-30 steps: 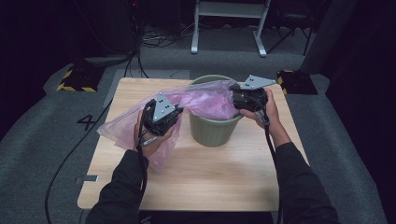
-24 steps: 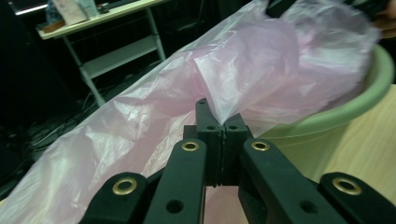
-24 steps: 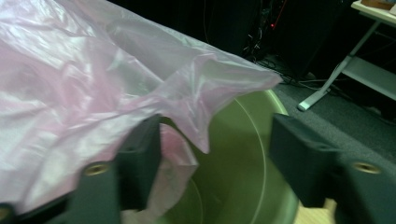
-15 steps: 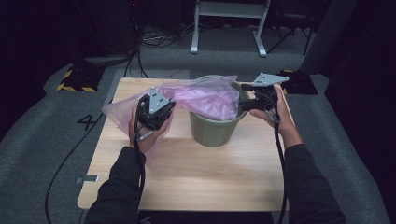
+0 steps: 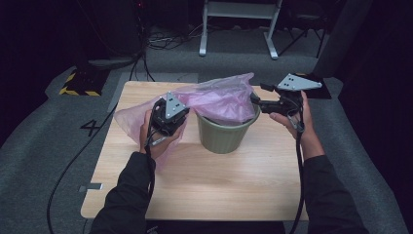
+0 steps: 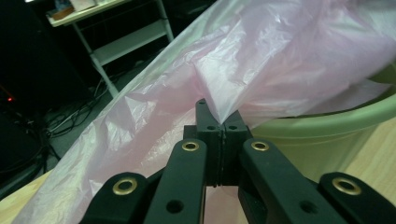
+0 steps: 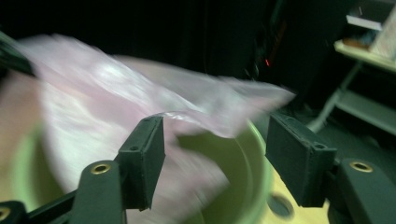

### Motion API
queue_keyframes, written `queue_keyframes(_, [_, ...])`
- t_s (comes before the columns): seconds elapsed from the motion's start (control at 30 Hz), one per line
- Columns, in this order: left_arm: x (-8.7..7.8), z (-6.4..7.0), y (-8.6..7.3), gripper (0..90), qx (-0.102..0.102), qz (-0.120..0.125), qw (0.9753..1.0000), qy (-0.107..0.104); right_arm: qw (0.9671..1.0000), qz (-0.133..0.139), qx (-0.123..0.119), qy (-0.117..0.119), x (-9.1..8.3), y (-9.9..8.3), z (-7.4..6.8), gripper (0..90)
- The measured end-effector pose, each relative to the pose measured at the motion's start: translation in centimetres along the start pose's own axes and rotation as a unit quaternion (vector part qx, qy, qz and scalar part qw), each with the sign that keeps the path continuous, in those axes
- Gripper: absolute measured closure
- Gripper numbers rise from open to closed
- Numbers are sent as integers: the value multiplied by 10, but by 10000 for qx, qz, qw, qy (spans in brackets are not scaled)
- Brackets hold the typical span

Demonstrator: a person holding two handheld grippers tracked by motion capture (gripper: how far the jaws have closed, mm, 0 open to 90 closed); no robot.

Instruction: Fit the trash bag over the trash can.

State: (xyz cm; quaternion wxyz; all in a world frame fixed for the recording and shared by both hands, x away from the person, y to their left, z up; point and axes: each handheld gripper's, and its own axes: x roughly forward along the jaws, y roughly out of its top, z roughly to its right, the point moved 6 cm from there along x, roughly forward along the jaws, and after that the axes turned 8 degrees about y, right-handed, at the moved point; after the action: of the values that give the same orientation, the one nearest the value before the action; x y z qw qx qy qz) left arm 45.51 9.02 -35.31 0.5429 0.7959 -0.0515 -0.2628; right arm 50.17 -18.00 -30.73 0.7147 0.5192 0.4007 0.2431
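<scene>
Pink bag draped into green bin

Both forearms come in from the bottom of the high view, dark sleeves angled up and slightly outward. The left hand wraps its claw from below, grey three-cornered plate facing up. In the left gripper view the left claw has its jaws pressed together, pinching a fold of pink film. The right hand sits higher and farther forward, cable trailing down the wrist. The right claw has its jaws spread wide, seemingly gripping nothing, though that view is blurred.
</scene>
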Motion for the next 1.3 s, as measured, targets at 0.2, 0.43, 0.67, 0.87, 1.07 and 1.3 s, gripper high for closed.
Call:
queue_keyframes(0.2, [1, 6, 6, 893, 136, -21, 9999, 56, 9977, -335, -543, 211, 12, 7, -28, 454])
queue_keyframes(0.43, [-8, -10, 1, 893, -80, 40, 9998, 165, 9898, -1270, -636, 51, 46, -13, -22, 630])
queue_keyframes(0.67, [-5, -8, 0, 893, -27, 24, 9999, 150, 9902, -1357, -287, 133, 59, -21, -16, 466])
queue_keyframes(0.87, [-5, -3, 2, 893, -6, 64, 9999, 115, 9946, -680, 45, 782, 42, -12, -18, 338])
queue_keyframes(1.07, [-6, -8, 1, 893, 31, 44, 9997, 257, 9943, -736, -188, 748, 29, -9, -17, 433])
queue_keyframes(1.3, [-4, -16, -3, 893, 22, -34, 9993, 372, 9914, -1207, -450, 235, 21, -15, -11, 363])
